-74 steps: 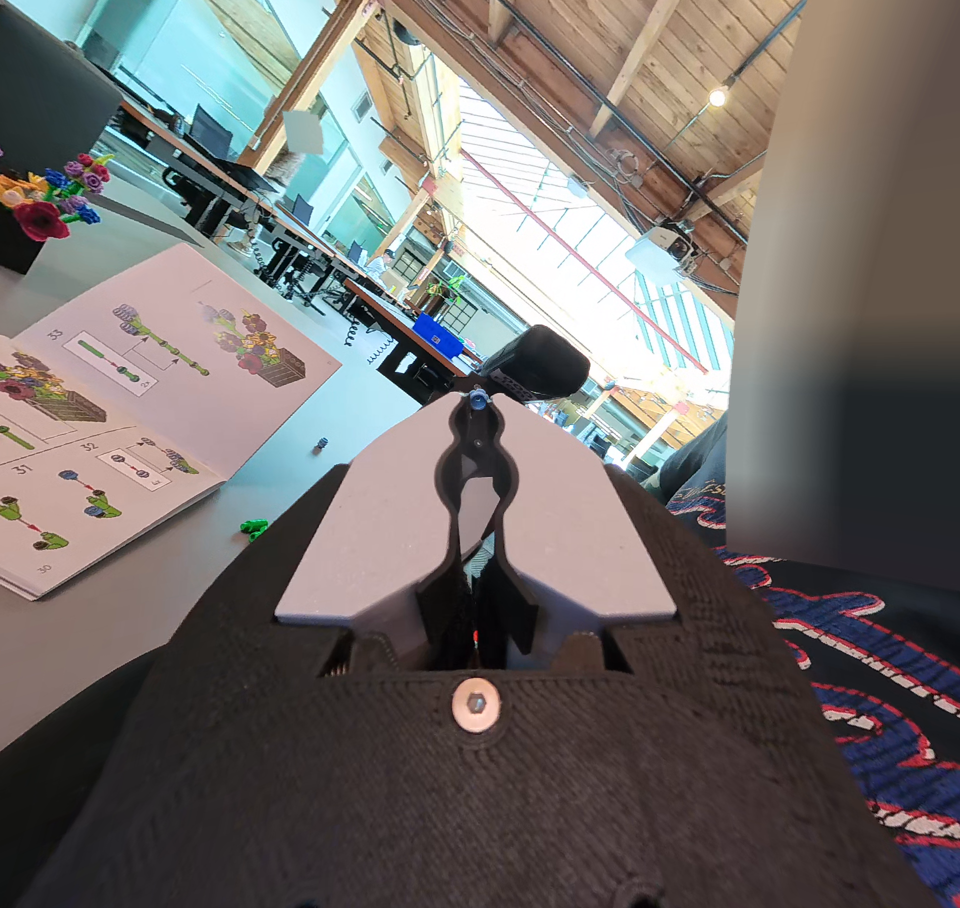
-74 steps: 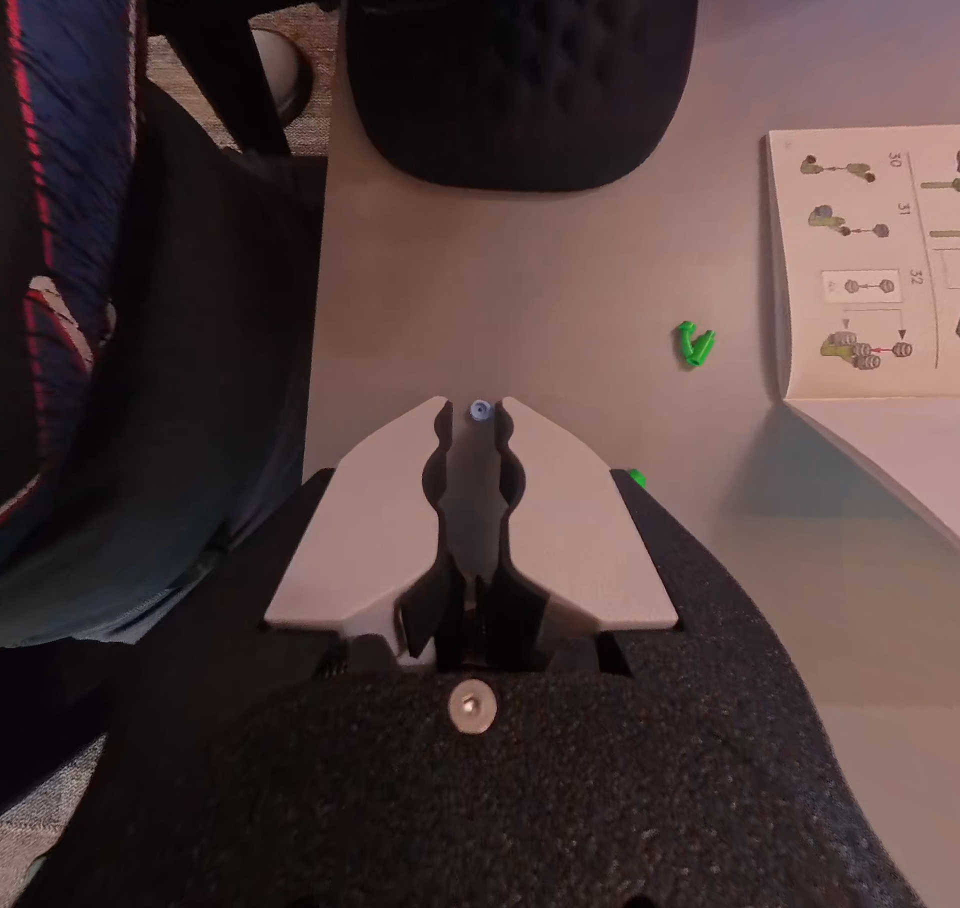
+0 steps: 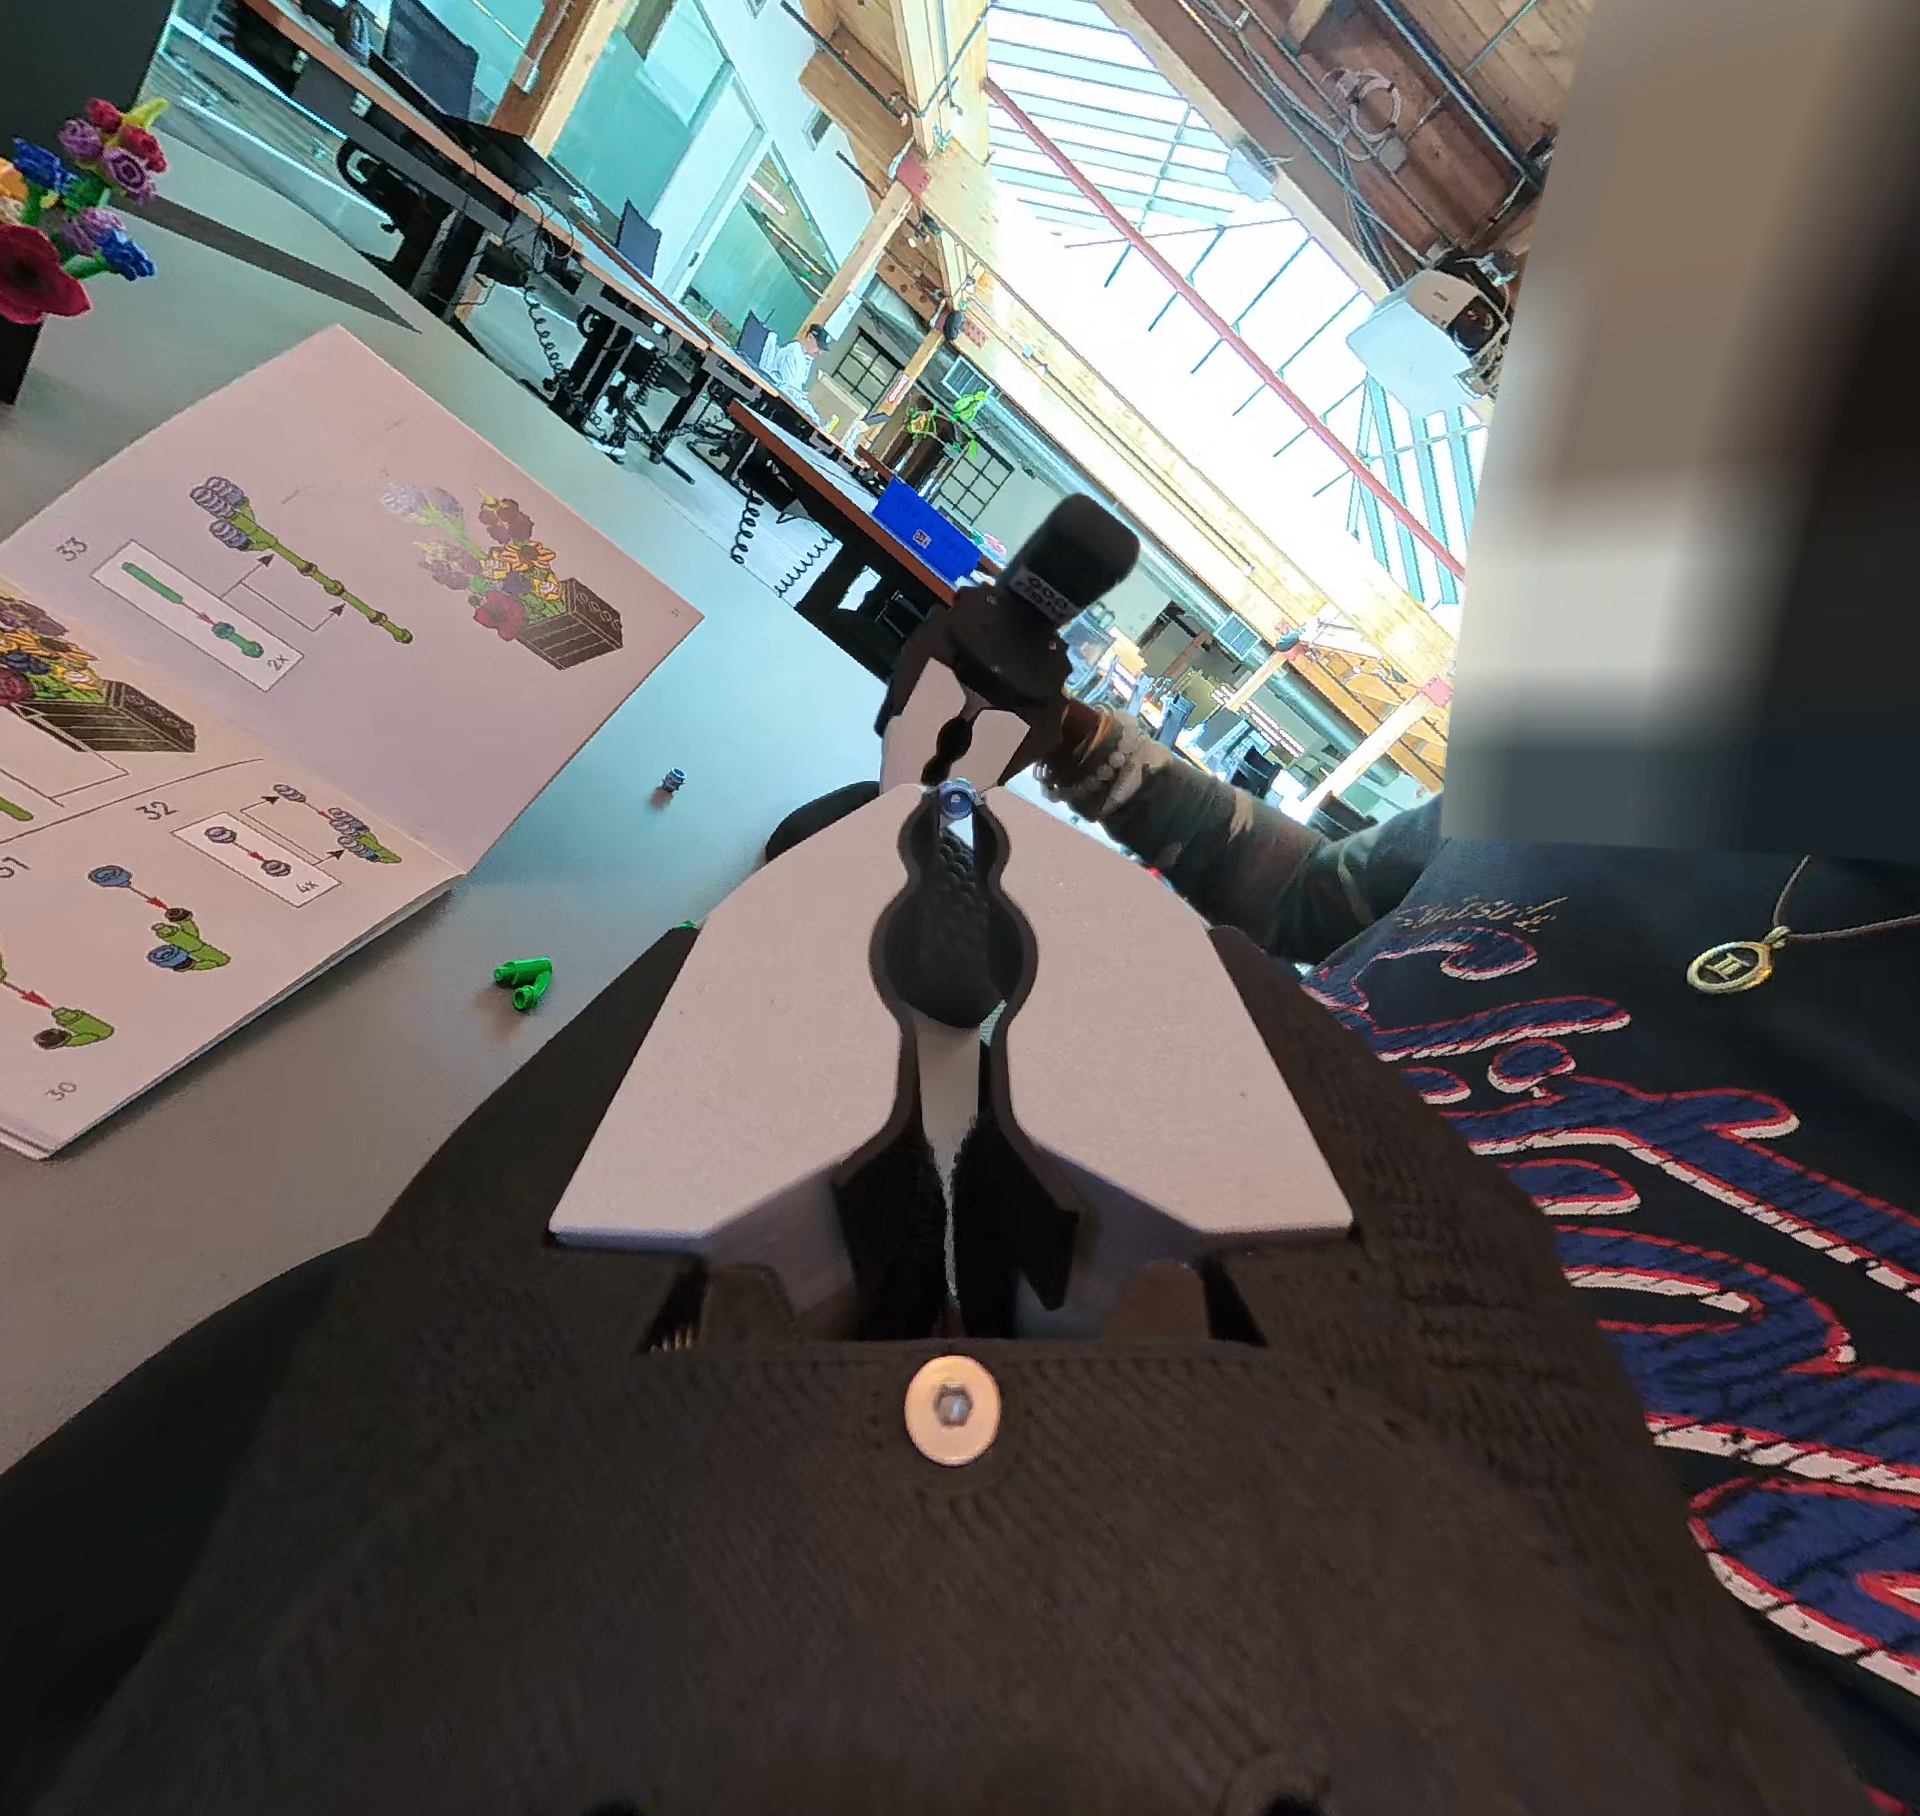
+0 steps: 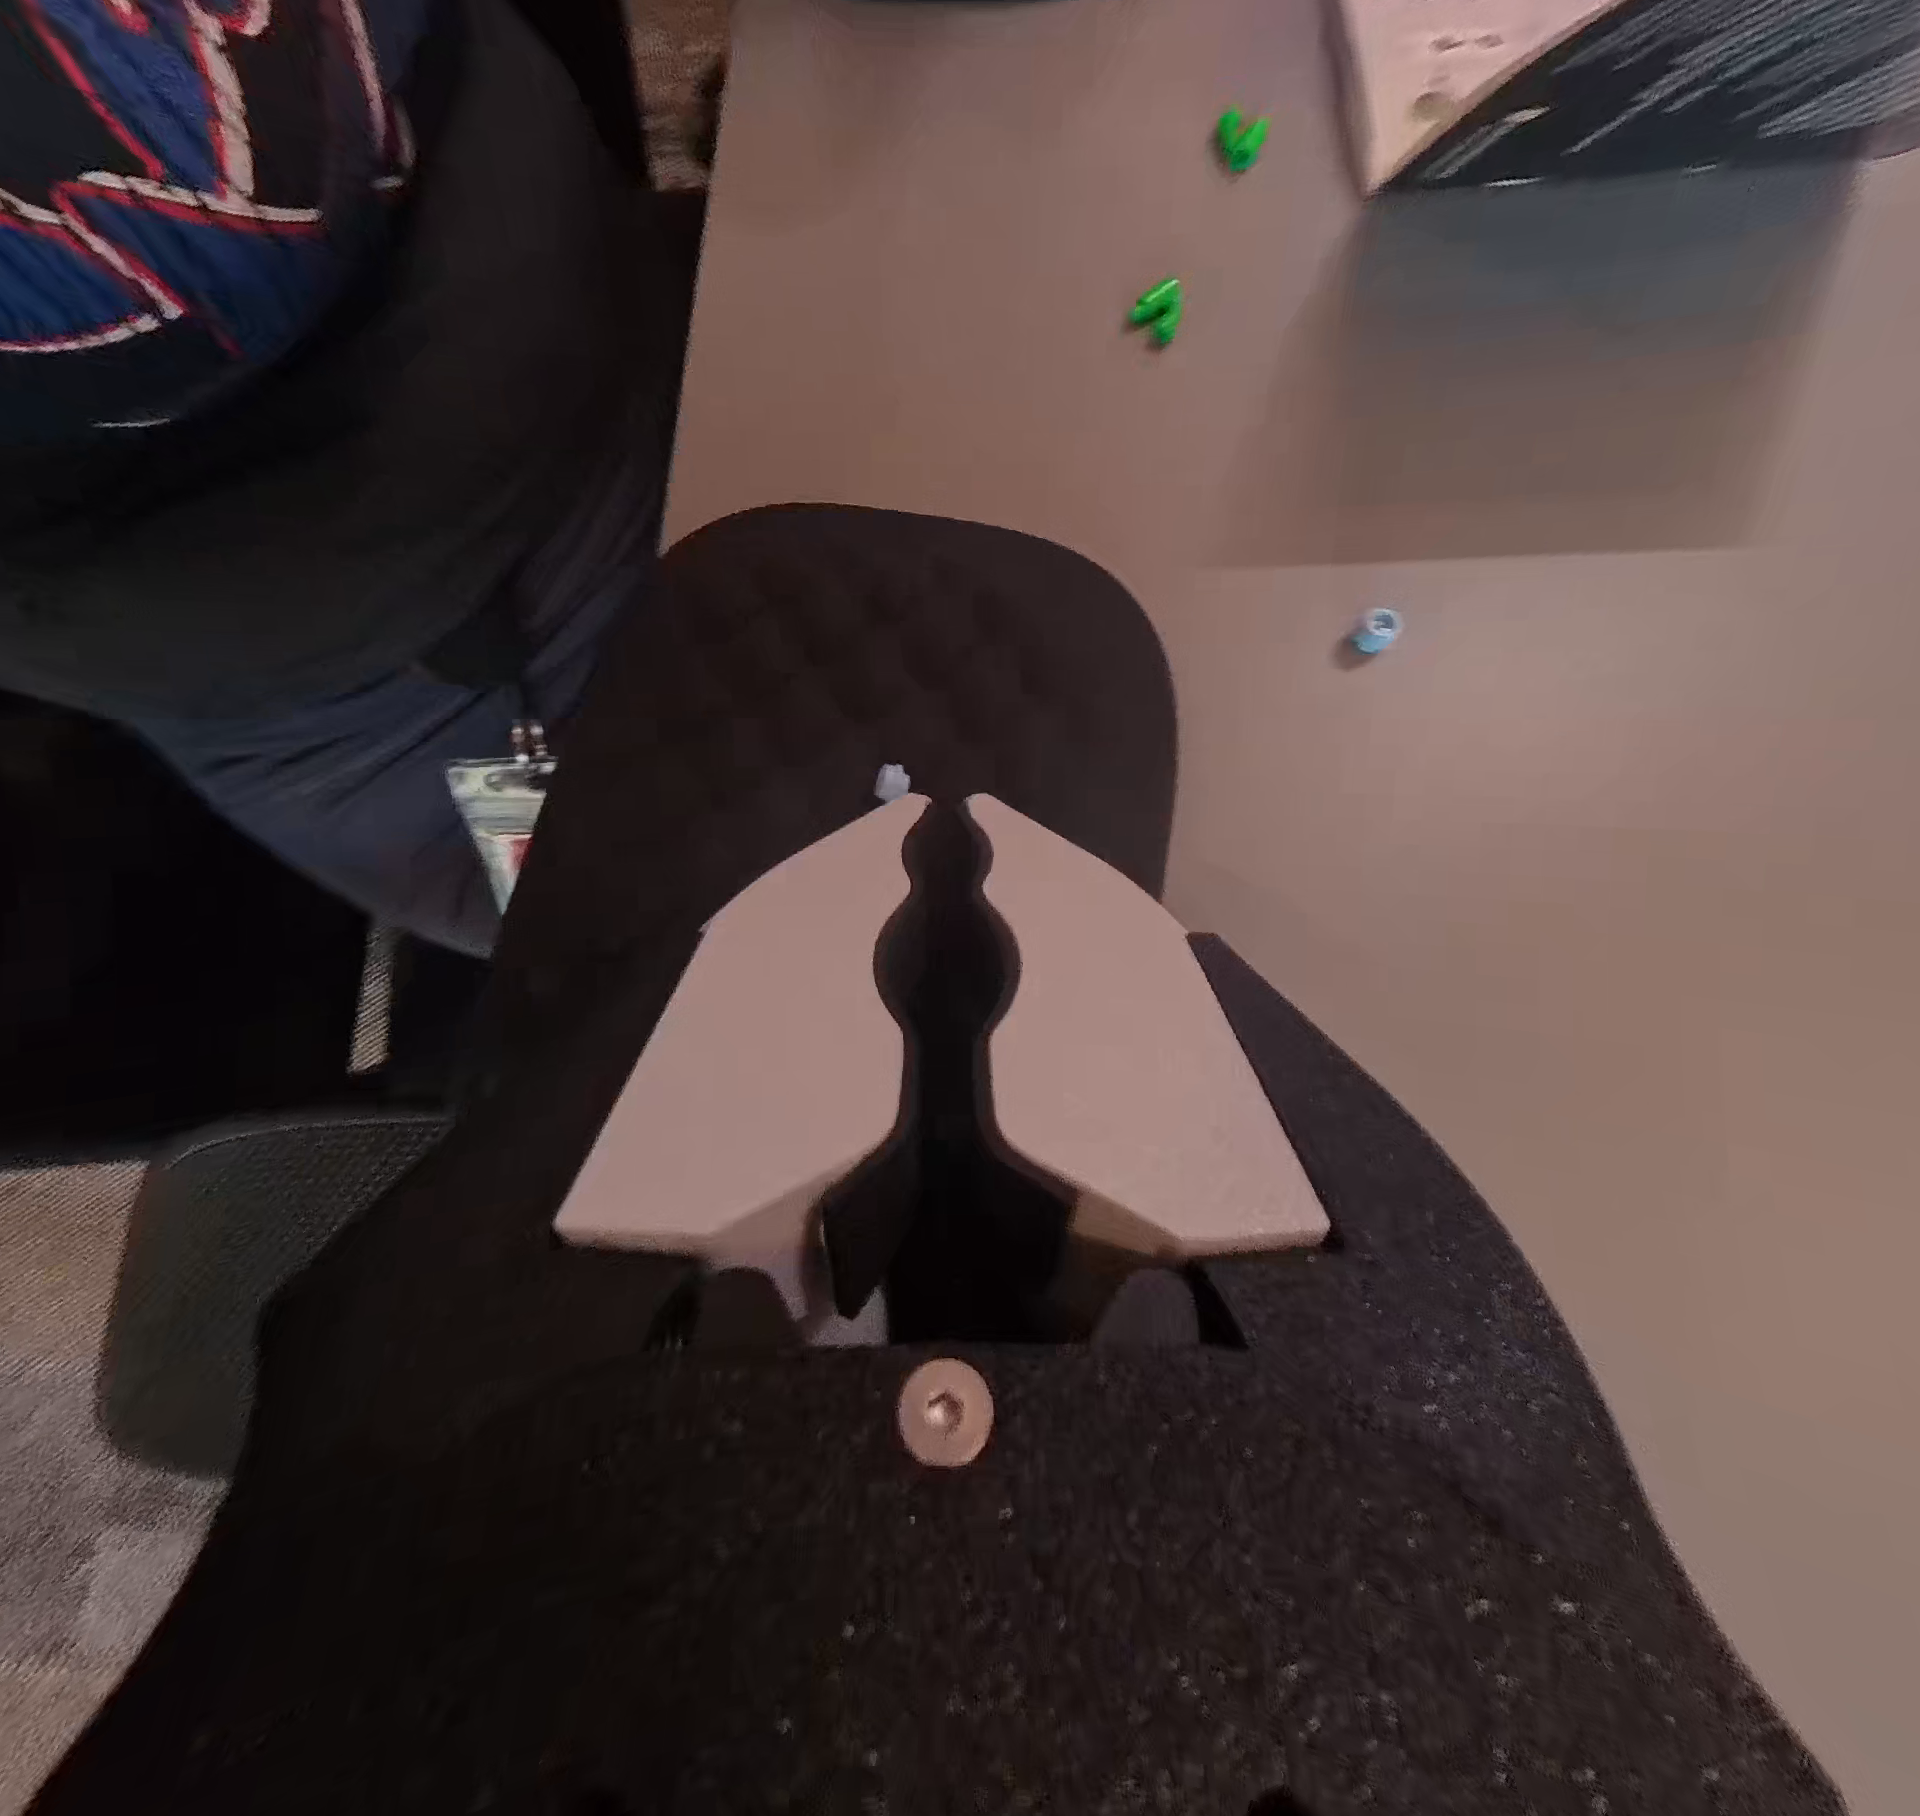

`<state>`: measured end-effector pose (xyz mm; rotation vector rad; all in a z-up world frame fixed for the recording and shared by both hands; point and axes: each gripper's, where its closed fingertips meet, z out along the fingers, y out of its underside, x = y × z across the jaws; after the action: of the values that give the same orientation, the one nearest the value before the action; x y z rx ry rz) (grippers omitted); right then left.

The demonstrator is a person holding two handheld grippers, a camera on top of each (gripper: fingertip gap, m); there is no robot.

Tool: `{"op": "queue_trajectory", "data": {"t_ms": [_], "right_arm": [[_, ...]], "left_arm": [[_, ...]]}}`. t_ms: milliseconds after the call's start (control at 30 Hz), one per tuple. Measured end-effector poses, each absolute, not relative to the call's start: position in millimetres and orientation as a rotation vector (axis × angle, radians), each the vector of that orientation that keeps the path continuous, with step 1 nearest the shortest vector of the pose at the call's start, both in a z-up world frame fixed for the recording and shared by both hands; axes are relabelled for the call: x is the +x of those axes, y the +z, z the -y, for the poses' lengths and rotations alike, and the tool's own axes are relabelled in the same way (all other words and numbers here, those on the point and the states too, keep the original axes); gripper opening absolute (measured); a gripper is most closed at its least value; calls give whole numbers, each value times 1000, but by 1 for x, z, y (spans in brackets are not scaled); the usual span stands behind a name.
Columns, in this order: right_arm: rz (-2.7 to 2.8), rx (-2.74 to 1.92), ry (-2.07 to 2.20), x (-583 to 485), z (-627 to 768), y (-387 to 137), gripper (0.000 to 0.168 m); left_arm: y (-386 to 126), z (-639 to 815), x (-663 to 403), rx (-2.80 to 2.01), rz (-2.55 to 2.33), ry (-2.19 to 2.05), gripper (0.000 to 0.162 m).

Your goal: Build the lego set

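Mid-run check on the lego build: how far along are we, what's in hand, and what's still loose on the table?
Done: a flower bouquet stands at the table's far left. In hand: the left gripper is shut on a small blue round piece; the right gripper is nearly shut, its grip unclear, tips meeting the left's. Left: two green pieces and another blue piece lie loose beside the open instruction booklet.
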<state>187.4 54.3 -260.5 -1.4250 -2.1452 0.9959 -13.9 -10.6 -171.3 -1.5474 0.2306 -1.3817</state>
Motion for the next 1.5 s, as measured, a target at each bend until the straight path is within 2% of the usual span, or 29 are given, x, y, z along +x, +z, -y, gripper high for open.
{"op": "queue_trajectory", "data": {"t_ms": [500,733,933,1500], "right_arm": [[2200,-1409,994,187,-32,-257,3],[2441,-1342,953,175,-42,-246,3],[2601,-1299,981,172,-39,-258,2],[2520,-1376,905,177,-29,-261,4]], "left_arm": [[-171,12,-12,-1548,-243,-1402,6],[-170,12,-13,-1538,-239,-1409,6],[-170,12,-13,-1536,-240,-1415,6],[-169,14,-13,-1528,-249,-1436,6]]}}
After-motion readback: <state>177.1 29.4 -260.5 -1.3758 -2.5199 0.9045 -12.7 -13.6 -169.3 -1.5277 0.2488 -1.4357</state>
